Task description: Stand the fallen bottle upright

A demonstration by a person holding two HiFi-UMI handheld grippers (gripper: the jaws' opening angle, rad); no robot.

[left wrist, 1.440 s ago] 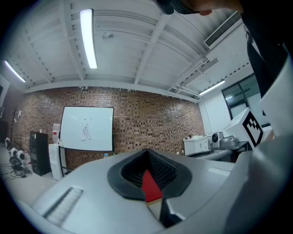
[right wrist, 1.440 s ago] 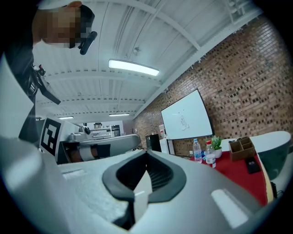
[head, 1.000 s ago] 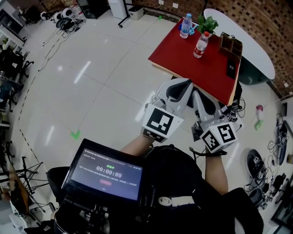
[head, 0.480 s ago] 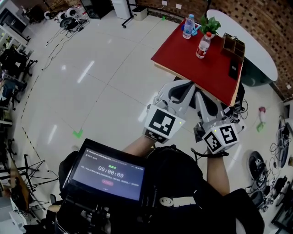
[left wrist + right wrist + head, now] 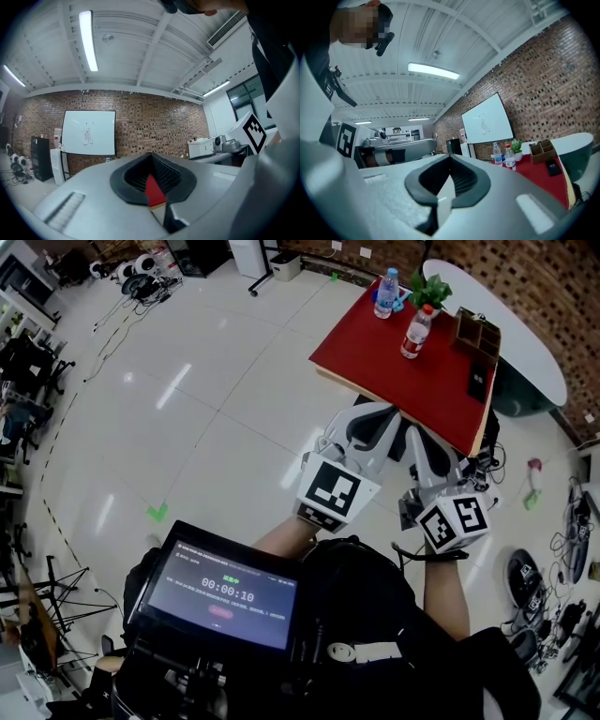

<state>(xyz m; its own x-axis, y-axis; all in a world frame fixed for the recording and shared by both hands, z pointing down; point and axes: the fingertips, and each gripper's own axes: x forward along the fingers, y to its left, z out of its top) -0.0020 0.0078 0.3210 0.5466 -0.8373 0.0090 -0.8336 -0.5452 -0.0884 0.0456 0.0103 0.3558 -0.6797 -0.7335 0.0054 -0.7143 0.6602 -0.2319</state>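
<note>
Currently the blue-capped bottle (image 5: 385, 293) and red-capped bottle (image 5: 412, 332) stand upright on the red table (image 5: 394, 381); your left gripper (image 5: 364, 420) and right gripper (image 5: 414, 439) are closed, empty.

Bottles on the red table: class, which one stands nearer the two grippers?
The bottle with the red cap; the blue-capped bottle stands farther back, beside the plant.
</note>
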